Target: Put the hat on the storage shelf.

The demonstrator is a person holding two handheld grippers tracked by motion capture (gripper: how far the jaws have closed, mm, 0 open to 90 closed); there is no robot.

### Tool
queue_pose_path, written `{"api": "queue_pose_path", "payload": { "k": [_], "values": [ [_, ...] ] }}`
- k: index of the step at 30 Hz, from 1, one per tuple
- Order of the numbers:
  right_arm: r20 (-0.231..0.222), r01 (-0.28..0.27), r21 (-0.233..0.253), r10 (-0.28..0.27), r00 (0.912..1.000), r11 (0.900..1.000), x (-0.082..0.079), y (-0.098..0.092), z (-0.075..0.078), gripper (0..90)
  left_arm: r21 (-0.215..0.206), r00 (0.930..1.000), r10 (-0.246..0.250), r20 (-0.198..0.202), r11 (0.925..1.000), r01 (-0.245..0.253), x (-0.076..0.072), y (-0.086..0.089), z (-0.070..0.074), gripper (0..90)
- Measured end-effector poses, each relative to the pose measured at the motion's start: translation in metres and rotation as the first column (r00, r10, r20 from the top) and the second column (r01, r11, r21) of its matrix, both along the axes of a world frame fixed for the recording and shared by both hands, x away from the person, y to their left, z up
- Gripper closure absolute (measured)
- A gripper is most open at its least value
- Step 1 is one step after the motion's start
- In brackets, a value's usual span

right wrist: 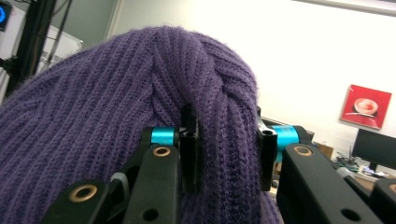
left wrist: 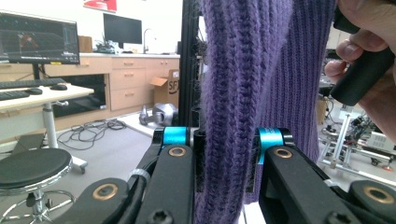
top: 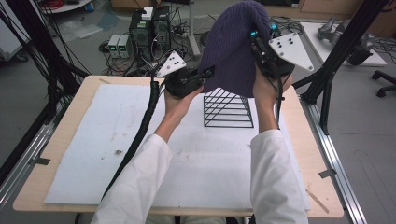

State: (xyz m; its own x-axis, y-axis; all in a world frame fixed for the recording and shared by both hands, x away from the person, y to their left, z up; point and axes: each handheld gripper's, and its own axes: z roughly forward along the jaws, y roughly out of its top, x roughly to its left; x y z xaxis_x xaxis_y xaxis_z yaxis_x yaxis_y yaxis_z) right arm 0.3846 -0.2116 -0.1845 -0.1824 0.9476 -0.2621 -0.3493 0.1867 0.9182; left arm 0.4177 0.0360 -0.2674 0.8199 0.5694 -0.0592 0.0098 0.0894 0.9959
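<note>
While the left gripper (top: 208, 73) pinches one edge of the purple knit hat (top: 233, 46) and the right gripper (top: 256, 41) clamps a fold opposite, the hat hangs lifted above the black wire rack (top: 228, 108); lowering it onto the rack appears to remain.

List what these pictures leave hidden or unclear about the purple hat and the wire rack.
- Wire rack: its top is hidden in the high view behind the purple hat.
- Hat's opening: cut off by the bottom edge in both gripper views.
- Left gripper: its jaw tips are too small in the high view to judge.
</note>
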Motion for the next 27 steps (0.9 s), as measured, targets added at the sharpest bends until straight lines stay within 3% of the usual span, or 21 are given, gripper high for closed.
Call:
{"api": "queue_pose_path", "payload": {
  "k": [3, 13, 21, 27],
  "values": [
    [-0.011, 0.018, -0.001, -0.018, 0.9998, 1.0, 0.007, -0.007, -0.003, 71.1, -0.001, 0.9996, -0.012, -0.027, 0.9999, 0.012, 0.009, -0.009, -0.003, 81.3],
    [-0.041, 0.087, -0.056, -0.089, 0.9952, 0.995, 0.021, -0.019, -0.013, 71.0, 0.018, 0.9991, -0.017, -0.038, 0.9997, 0.018, 0.015, -0.026, -0.011, 80.9],
    [-0.003, 0.172, -0.13, -0.174, 0.9848, 0.977, 0.022, -0.021, -0.015, 70.5, 0.011, 1.0, 0.007, -0.002, 0.9999, -0.007, 0.016, -0.035, -0.012, 80.7],
    [-0.021, 0.206, -0.189, -0.213, 0.9767, 0.96, 0.025, -0.024, -0.018, 70.7, 0.003, 0.9997, 0.02, -0.01, 0.9998, -0.02, 0.022, -0.041, -0.02, 80.0]
  ]
}}
